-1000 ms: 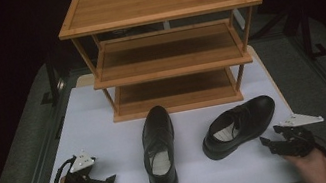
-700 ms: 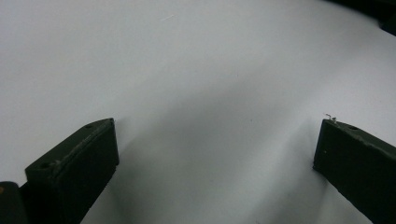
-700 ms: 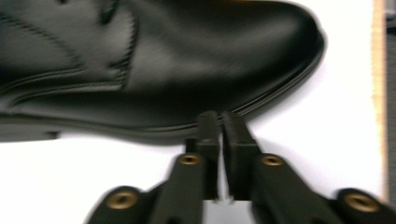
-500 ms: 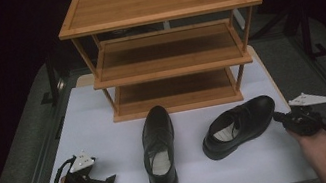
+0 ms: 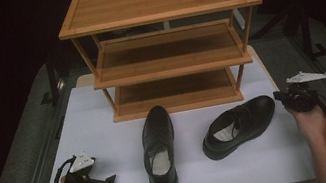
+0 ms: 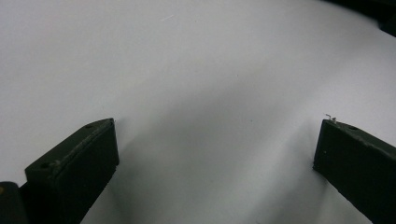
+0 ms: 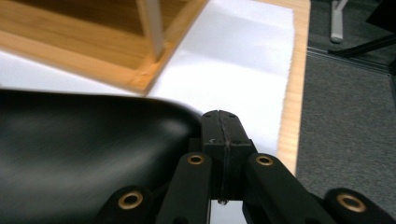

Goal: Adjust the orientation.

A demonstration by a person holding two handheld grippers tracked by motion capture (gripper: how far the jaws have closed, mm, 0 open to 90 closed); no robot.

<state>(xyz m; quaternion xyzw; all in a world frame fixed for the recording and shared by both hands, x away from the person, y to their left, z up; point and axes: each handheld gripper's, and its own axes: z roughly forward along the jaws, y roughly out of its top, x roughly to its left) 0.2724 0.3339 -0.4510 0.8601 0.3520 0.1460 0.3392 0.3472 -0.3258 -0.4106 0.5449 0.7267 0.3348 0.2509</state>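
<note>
R gripper (image 7: 223,122) fingers pressed together, empty, just beside black shoe (image 7: 88,154) toe; L gripper (image 6: 217,154) fingers spread over white tabletop (image 6: 196,70).

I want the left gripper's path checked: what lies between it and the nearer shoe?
Just bare white table cover between the left gripper and the nearer shoe, per the high view.

White table (image 5: 103,112) carries wooden three-tier rack (image 5: 165,45) at far middle. Left black shoe (image 5: 160,148) just before rack, toe toward it. Right black shoe (image 5: 239,126) before rack's right end, angled.
</note>
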